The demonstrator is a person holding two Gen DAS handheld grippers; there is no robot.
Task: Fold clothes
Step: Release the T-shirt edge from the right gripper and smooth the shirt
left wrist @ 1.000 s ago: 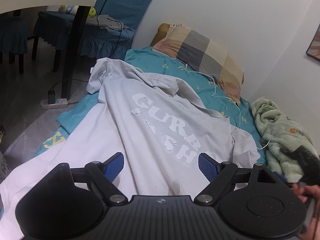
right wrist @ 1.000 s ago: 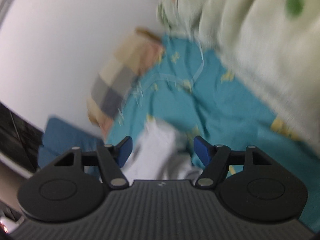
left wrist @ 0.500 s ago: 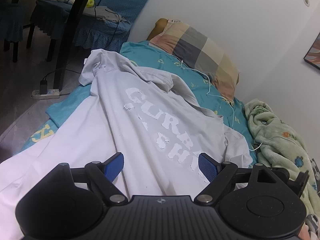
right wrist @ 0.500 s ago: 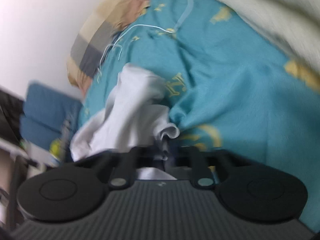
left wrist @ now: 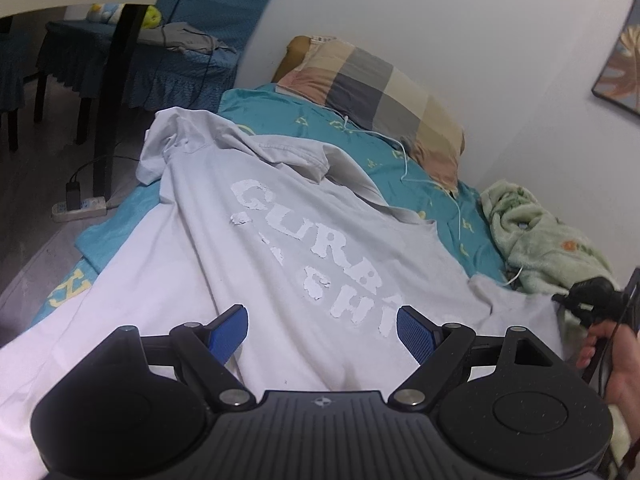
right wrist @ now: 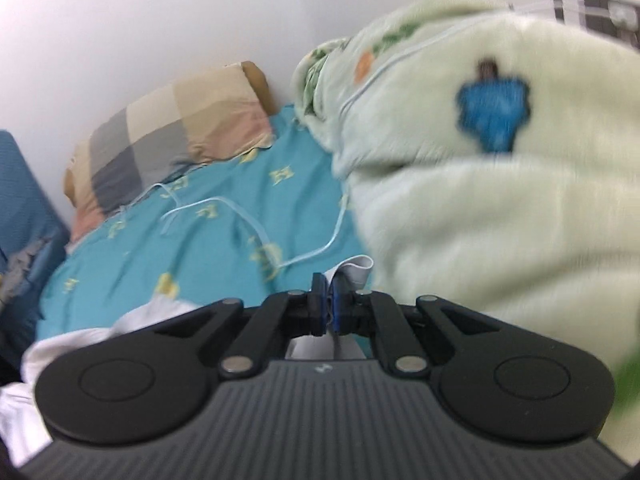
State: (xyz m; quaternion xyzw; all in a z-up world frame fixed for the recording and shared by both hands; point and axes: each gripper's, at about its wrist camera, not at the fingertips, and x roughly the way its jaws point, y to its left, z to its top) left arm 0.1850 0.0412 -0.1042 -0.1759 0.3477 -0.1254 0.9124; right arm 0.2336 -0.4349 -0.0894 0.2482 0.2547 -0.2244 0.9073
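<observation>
Shirt (left wrist: 304, 264), white with cracked white lettering, lies spread on the teal bedsheet (left wrist: 424, 192), its long axis running from the near edge of the left wrist view away toward the far left, where the collar end bunches near the bed's far-left corner. Nearest the camera, the left gripper (left wrist: 322, 330) hovers over the shirt's lower part with its blue-padded fingers wide apart, holding nothing. At the near right of that view the right gripper (left wrist: 592, 292) shows as a dark shape held in a person's hand (left wrist: 612, 360), at the shirt's right edge. In the right wrist view the right gripper (right wrist: 326, 308) has its fingers pressed together on a white hem of the shirt (right wrist: 352, 270), which pokes up between the pads. Just right of it bulks a pale green fleece blanket (right wrist: 500, 200). Beyond, a thin white cable (right wrist: 224, 204) snakes across the sheet. Farthest off, a checked pillow (left wrist: 380, 92) rests against the white wall (left wrist: 440, 12), and at far left a blue-covered chair (left wrist: 180, 56) stands on the floor.
</observation>
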